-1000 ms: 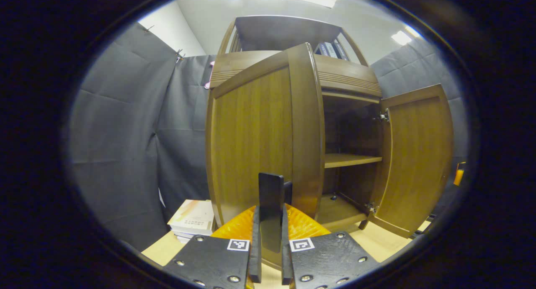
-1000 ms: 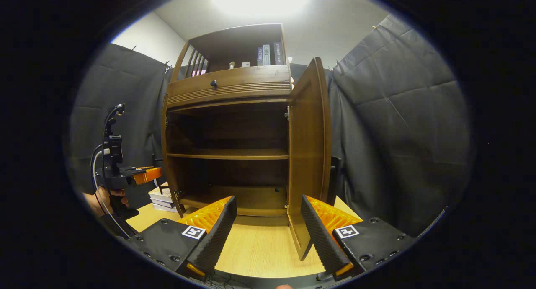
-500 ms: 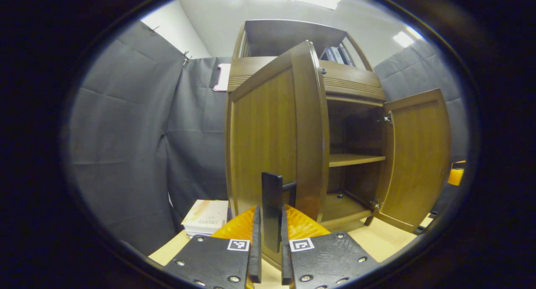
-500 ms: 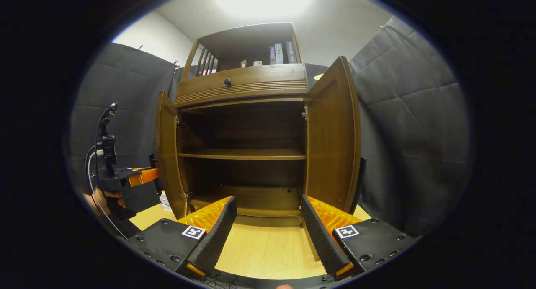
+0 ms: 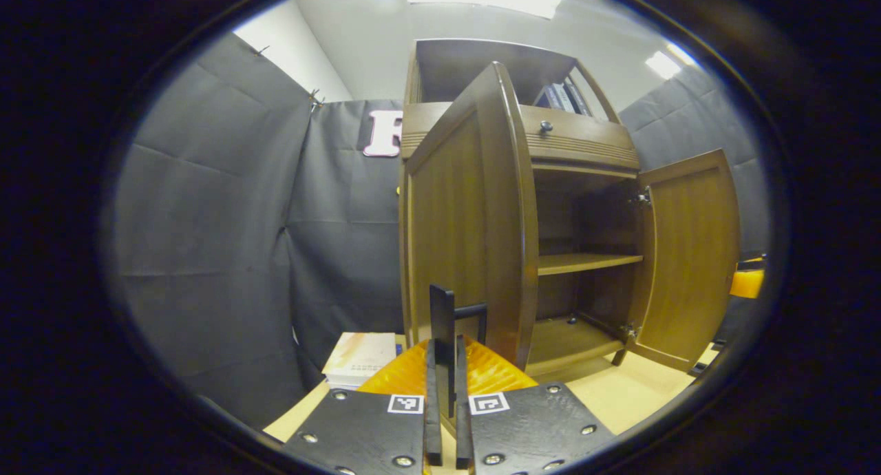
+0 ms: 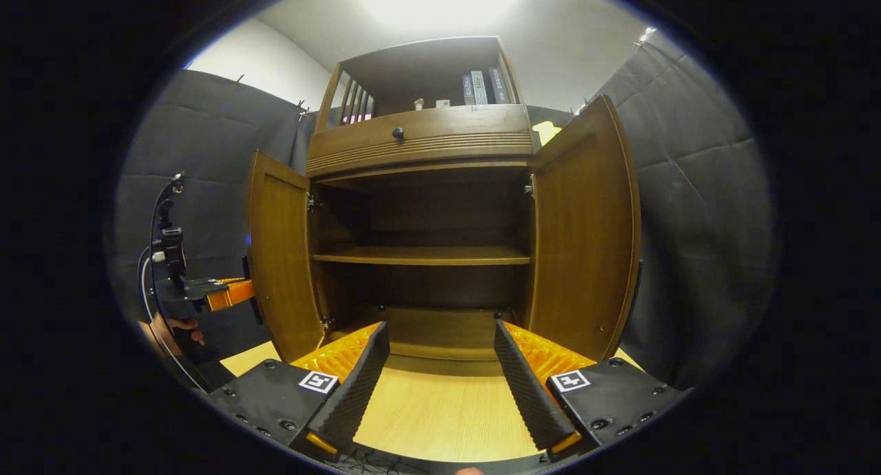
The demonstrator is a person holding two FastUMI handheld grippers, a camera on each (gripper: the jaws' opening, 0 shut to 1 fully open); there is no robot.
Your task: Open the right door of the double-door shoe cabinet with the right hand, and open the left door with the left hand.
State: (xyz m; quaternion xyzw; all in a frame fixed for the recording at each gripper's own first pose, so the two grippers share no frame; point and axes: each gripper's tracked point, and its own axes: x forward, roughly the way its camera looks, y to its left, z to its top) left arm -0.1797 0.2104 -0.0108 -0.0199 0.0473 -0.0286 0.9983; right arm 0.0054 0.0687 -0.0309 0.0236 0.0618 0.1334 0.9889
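The wooden shoe cabinet (image 6: 420, 144) stands on the table with both doors swung outward. In the left gripper view my left gripper (image 5: 446, 344) is shut on the dark vertical handle (image 5: 442, 310) of the left door (image 5: 468, 220), which I see nearly edge-on. The right door (image 5: 688, 255) hangs open beyond it. In the right gripper view my right gripper (image 6: 440, 327) is open in front of the bare lower shelf, holding nothing. The left door (image 6: 279, 261) and right door (image 6: 585, 234) stand to either side. The left gripper (image 6: 206, 292) and a hand (image 6: 168, 327) sit behind the left door.
A stack of books (image 5: 361, 358) lies on the table left of the cabinet. A drawer with a round knob (image 6: 397, 133) sits above the doors, with books (image 6: 482, 88) on the top shelf. Light wooden tabletop (image 6: 433, 420) stretches before the cabinet. Black cloth walls close in on both sides.
The left door has swung further outward with my left gripper on its handle. The right gripper's view has shifted so the right door's inner face now shows.
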